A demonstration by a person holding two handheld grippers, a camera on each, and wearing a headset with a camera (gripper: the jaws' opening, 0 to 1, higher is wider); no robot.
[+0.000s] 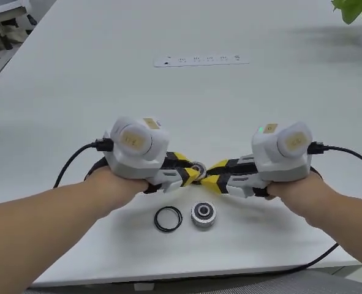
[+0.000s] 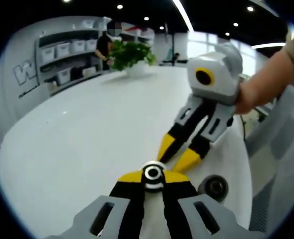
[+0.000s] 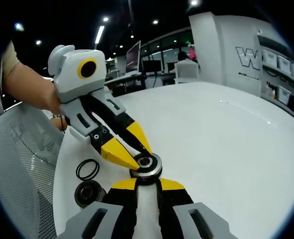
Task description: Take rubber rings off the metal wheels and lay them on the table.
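The left tongs (image 2: 152, 180) clamp a small dark-rimmed metal wheel (image 3: 146, 164). The right tongs (image 3: 147, 185), nearly closed, meet its rim, hold uncertain. A black rubber ring (image 1: 168, 218) lies near the worktop's (image 1: 107, 92) front edge.

Your left gripper (image 2: 152, 178) is clamping a small round metal wheel (image 2: 152, 172); your right gripper (image 2: 170, 165) is pointing at it.

Light: bright and even, from ceiling lights (image 3: 99, 34).
Shadows: soft, pale, on the white table (image 1: 107, 73).
Glare: small glints on the metal wheel (image 3: 146, 164).
Blur: plant (image 1: 355, 9) in the head view's corner.
Edges: gripper views bend strongly.
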